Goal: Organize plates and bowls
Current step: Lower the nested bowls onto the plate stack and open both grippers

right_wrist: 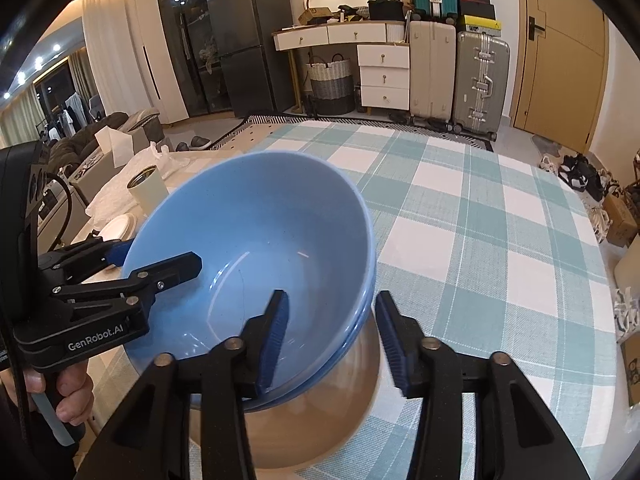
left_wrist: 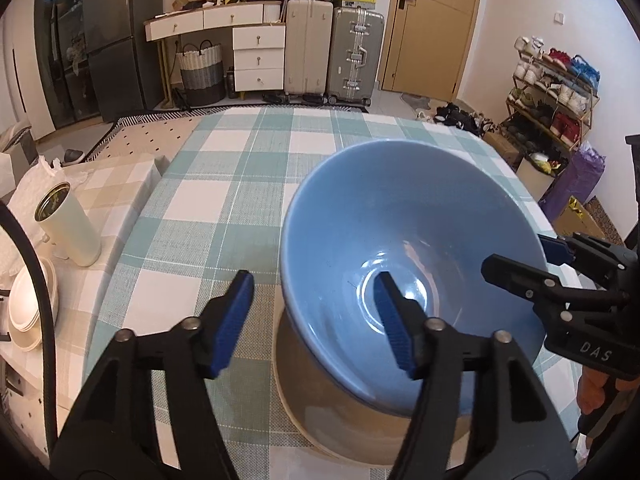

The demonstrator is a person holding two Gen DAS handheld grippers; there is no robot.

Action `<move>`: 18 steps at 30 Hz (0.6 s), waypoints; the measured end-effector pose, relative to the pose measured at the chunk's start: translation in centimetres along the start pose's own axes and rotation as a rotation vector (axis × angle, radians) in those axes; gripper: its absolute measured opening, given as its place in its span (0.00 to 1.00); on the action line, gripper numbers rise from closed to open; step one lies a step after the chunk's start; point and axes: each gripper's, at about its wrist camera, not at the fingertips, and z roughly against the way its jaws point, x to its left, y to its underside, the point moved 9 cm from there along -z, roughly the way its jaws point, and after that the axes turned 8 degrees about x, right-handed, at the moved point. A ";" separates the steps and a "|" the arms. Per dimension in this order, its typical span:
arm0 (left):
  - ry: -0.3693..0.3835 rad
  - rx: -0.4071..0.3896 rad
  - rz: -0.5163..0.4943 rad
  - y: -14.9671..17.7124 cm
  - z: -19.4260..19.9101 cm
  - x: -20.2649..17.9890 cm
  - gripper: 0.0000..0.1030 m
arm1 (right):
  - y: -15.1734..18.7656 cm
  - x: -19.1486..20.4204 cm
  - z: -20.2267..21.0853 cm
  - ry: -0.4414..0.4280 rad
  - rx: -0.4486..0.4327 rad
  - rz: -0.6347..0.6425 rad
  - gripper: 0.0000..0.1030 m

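Left gripper (left_wrist: 316, 320): jaws wide, straddling the blue bowl's (left_wrist: 408, 248) left rim, gripping nothing.
Blue bowl: stacked on a beige plate (left_wrist: 320, 408), near table edge.
Right gripper (right_wrist: 332, 336): jaws wide, straddling right rim, equally near.

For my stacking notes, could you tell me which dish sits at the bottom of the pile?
The beige dish: it rests on the checked tablecloth, beneath the two nested blue bowls.

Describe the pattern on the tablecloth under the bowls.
The tablecloth is a teal-and-white check with thin white lines, clearest in the right wrist view.
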 end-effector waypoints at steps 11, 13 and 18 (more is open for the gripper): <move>0.024 -0.169 -0.053 -0.6 4.0 0.3 0.98 | 0.7 0.1 3.0 -0.017 -0.162 0.060 0.99; 0.024 -0.189 -0.072 -0.5 4.6 0.2 0.98 | 1.1 0.3 3.5 -0.025 -0.187 0.074 0.99; 0.046 -0.225 -0.091 0.3 5.8 0.0 0.98 | 2.0 0.6 4.4 -0.030 -0.238 0.094 0.99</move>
